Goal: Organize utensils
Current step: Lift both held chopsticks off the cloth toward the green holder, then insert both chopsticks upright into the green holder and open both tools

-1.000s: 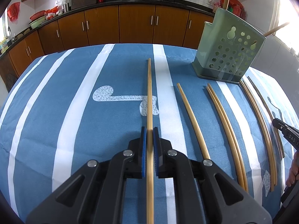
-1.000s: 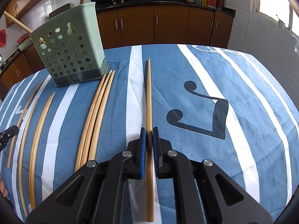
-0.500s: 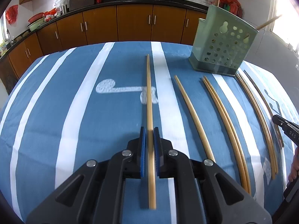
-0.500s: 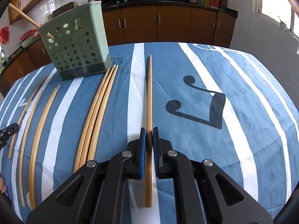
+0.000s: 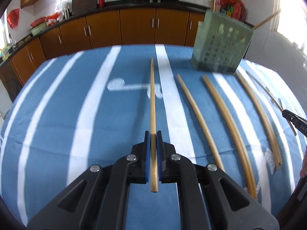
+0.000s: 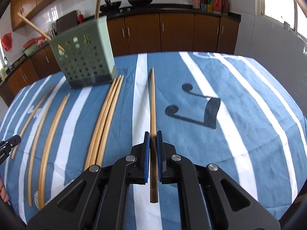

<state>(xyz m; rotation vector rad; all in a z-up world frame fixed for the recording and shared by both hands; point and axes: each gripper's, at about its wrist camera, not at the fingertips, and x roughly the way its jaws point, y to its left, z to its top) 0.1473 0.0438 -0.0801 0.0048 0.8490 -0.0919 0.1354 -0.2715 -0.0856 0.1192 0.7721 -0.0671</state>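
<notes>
- The left tool (image 5: 153, 140) is clamped on a single bamboo chopstick (image 5: 152, 103), which runs straight ahead up the middle of the left wrist view, its tip pointing at the far cabinets.
- The right tool (image 6: 153, 140) is likewise closed on its own chopstick (image 6: 152, 103), lying along the centre of the right wrist view, lifted clear of the striped blue tablecloth (image 6: 249, 95) as far as I can judge.
- The green perforated utensil holder (image 5: 220, 48) stands at the upper right of the left view; in the right view the same holder (image 6: 84, 57) sits at the upper left. So it lies between the two tools, ahead of both.
- Two chopsticks already lean out of its top.
- More loose chopsticks (image 6: 103, 118) lie on the table in rows, pointing toward the holder.
- Each held stick's long axis is level and aimed past the holder; I'd guess either one needs swinging inward and tipping upright before it drops in. Neither tool looks clearly nearer.
</notes>
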